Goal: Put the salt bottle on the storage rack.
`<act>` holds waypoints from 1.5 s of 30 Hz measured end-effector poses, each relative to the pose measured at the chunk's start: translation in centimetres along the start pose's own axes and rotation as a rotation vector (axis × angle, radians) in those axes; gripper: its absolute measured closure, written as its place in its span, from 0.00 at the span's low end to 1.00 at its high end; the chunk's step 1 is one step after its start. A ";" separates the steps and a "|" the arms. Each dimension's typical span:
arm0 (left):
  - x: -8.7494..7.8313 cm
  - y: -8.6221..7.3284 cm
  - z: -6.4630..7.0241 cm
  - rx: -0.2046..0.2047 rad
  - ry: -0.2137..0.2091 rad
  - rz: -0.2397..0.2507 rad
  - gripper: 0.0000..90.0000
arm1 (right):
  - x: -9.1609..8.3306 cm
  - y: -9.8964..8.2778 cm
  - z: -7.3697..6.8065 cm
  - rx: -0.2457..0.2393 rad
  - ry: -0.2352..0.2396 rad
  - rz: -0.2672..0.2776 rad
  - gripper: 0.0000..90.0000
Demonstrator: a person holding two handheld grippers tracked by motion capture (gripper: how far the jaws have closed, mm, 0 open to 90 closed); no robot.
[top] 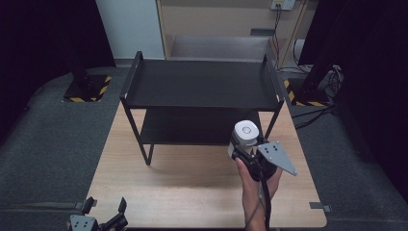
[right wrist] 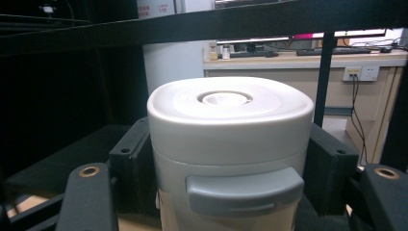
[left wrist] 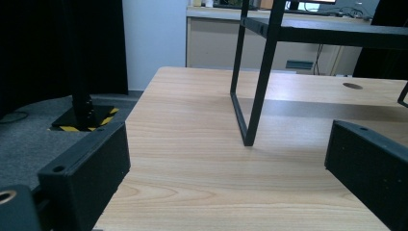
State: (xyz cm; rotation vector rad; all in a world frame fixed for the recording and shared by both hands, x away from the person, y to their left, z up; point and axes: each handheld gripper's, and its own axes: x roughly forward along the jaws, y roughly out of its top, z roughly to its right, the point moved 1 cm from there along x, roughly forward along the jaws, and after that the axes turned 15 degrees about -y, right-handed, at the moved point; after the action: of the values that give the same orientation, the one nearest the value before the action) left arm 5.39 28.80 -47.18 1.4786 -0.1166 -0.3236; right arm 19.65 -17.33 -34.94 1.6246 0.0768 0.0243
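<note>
- The white lidded canister [top: 246,133] hangs upright above the counter's [top: 192,192] right side, near the black shelf rack [top: 202,84].
- The right claw [top: 240,147] is clamped on it.
- The left claw [top: 103,211] gapes, released, at the near left edge.

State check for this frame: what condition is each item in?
White canister: upright, lid on, held above the table.
Right tongs: shut on the canister.
Left tongs: open, nothing between them.
Black shelf: standing on the table, top tier bare.

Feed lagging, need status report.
Right hand-held gripper shut on upright white plastic lidded canister. Left hand-held gripper open, empty. Black metal two-tier shelf ahead.
</note>
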 end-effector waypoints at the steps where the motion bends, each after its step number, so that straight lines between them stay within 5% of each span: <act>1: 0.1 0.0 0.0 -0.002 -0.004 0.001 0.01 | 0.0 0.0 0.0 0.000 0.000 0.000 0.35; 21: 0.6 0.2 -1.1 -0.018 -0.007 0.005 0.01 | 5.4 1.2 -2.2 -0.013 -0.045 -0.031 0.35; 45: 0.6 -0.1 -1.9 -0.031 0.005 0.000 0.01 | 7.7 0.3 -3.7 -0.029 -0.103 -0.049 0.35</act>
State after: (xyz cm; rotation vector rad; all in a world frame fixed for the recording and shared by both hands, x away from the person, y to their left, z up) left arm 6.46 30.46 -47.51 1.4489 -0.1076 -0.3204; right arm 27.06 -13.14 -34.67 1.5917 0.0368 -0.0955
